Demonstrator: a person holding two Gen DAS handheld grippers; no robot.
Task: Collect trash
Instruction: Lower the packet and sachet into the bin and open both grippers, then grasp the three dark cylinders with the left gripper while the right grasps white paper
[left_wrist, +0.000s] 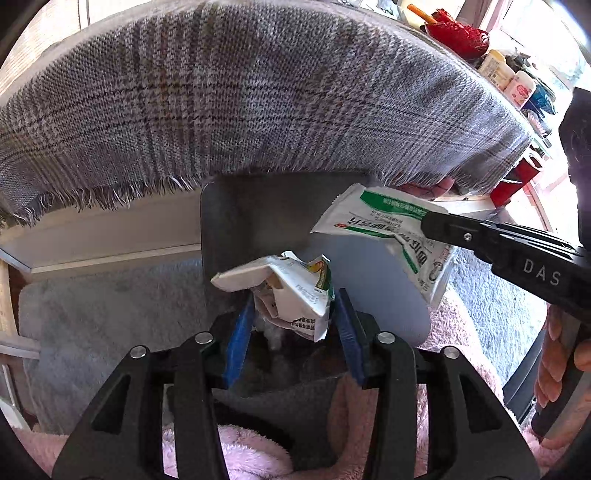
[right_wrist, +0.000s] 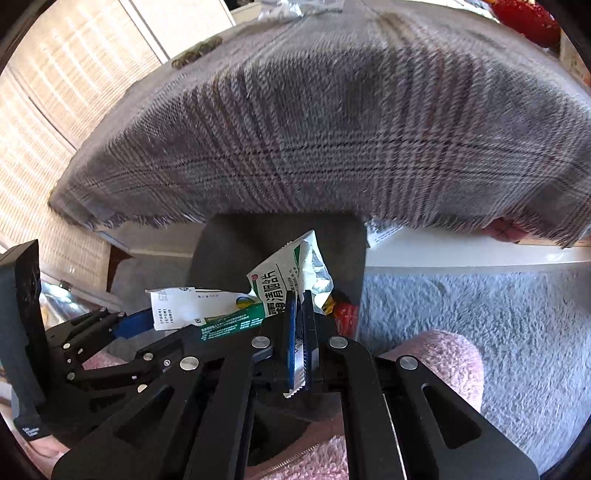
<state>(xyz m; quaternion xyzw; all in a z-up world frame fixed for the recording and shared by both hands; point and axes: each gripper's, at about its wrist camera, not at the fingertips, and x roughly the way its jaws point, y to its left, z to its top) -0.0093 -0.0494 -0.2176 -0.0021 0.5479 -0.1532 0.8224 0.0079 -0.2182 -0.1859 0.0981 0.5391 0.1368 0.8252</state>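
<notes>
Your left gripper (left_wrist: 295, 314) pinches a crumpled white-and-green cardboard medicine box (left_wrist: 291, 291) between its blue pads (left_wrist: 236, 339), held over the open dark grey bin (left_wrist: 258, 218). The bin stands on the pale grey carpet (left_wrist: 110, 314), under the fringed edge of the grey plaid cloth (left_wrist: 240, 103) draped over the table. Just to the right, your right gripper (right_wrist: 300, 321) is pressed together on a torn white-and-green foil sachet (right_wrist: 284, 273), also above the bin; sachet and box sit near each other, apart. Pink fleece (right_wrist: 443, 362) fills the lower right.
</notes>
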